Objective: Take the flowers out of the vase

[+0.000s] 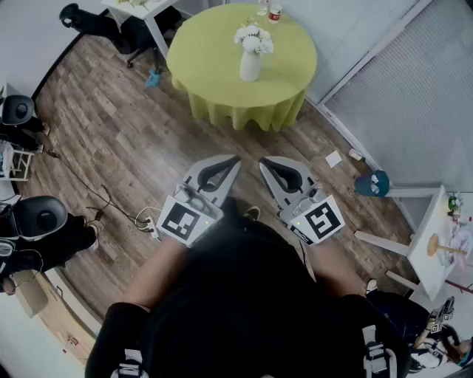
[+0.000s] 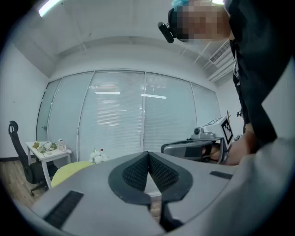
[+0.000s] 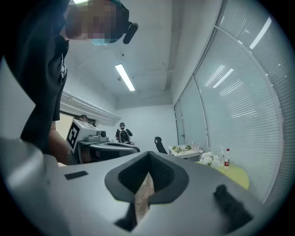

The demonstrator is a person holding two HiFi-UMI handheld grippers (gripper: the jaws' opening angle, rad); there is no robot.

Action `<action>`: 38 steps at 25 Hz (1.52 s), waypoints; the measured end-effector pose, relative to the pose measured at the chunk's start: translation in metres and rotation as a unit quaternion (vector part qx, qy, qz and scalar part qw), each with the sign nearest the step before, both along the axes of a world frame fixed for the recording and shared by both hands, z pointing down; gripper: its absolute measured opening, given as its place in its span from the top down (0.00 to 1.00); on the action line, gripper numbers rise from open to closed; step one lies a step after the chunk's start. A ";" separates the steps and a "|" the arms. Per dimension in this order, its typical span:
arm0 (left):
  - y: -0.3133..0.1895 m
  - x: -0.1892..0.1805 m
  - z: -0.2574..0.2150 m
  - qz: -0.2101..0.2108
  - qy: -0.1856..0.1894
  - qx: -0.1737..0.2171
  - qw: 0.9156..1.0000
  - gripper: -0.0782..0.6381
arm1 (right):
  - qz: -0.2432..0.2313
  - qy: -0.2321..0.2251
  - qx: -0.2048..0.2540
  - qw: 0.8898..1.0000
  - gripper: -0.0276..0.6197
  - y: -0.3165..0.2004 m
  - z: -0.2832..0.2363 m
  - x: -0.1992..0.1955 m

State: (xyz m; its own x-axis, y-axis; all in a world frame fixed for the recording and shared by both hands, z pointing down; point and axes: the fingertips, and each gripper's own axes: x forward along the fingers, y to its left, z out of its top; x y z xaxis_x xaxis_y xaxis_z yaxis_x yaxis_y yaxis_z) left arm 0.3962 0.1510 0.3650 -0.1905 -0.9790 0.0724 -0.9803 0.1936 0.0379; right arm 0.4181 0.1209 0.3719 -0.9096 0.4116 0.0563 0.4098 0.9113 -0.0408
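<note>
A white vase (image 1: 250, 66) of white flowers (image 1: 253, 38) stands on the round table with a yellow-green cloth (image 1: 214, 52) at the far side of the room. My left gripper (image 1: 234, 159) and right gripper (image 1: 264, 162) are held side by side close to my body, well short of the table, both shut and empty. In the left gripper view the left gripper (image 2: 148, 154) has its pads meeting at the tip, with the flowers (image 2: 97, 157) small and far off. In the right gripper view the right gripper (image 3: 148, 154) is also shut, with the flowers (image 3: 211, 159) far to the right.
Wooden floor lies between me and the table. A black office chair (image 1: 96, 22) and a white side table (image 1: 144, 9) stand at the back left. Cables (image 1: 111, 207) run on the floor at left. A teal bag (image 1: 372, 183) and a white table (image 1: 432, 236) are at right.
</note>
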 end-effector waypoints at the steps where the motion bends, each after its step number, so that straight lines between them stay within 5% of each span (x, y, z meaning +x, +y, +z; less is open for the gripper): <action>1: 0.000 0.000 0.000 -0.001 0.001 0.000 1.000 0.87 | -0.001 -0.001 0.001 1.000 0.93 0.000 0.000 0.001; 24: -0.008 0.004 0.005 -0.017 0.023 -0.022 0.999 0.87 | 0.014 0.005 -0.007 1.000 0.93 -0.020 -0.003 0.013; 38: -0.019 -0.055 0.010 0.001 0.027 -0.014 1.000 0.87 | 0.038 0.024 0.005 0.999 0.93 -0.035 0.001 -0.037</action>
State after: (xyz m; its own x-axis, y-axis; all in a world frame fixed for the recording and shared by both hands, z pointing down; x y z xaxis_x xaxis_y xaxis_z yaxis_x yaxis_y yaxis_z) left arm 0.3415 0.1325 0.3752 -0.1847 -0.9767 0.1091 -0.9772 0.1943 0.0853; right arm 0.3813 0.0860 0.3729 -0.9344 0.3407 0.1036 0.3374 0.9401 -0.0488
